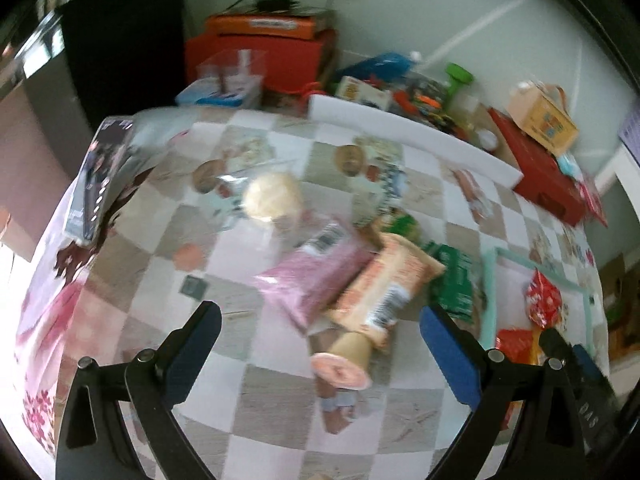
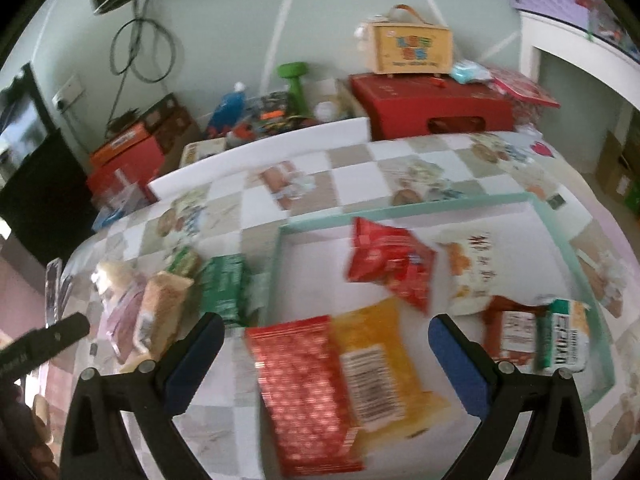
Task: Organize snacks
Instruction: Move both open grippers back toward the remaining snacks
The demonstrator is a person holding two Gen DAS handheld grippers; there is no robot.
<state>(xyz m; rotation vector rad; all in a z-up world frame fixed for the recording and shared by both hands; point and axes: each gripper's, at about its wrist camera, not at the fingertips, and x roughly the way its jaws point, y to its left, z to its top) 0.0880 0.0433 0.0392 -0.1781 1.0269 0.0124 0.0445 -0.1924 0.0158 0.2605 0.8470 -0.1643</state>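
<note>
My left gripper (image 1: 320,330) is open and empty above a heap of snacks on the checked tablecloth: a pink packet (image 1: 316,272), a peach packet (image 1: 384,288), a small cup with a pink lid (image 1: 344,364), a green box (image 1: 456,280) and a wrapped pale bun (image 1: 272,198). My right gripper (image 2: 326,338) is open and empty over a mint-rimmed tray (image 2: 560,232). The tray holds a red dotted packet (image 2: 308,396), a yellow packet (image 2: 376,360), a red bag (image 2: 390,264), a white bag (image 2: 474,268) and a white-and-green packet (image 2: 564,336).
A white foam board (image 1: 412,138) lies along the table's far side. Behind it are red boxes (image 2: 432,104), a wooden box with a handle (image 2: 412,48), a green dumbbell (image 2: 294,80) and toys. A dark magazine (image 1: 100,176) lies at the left edge.
</note>
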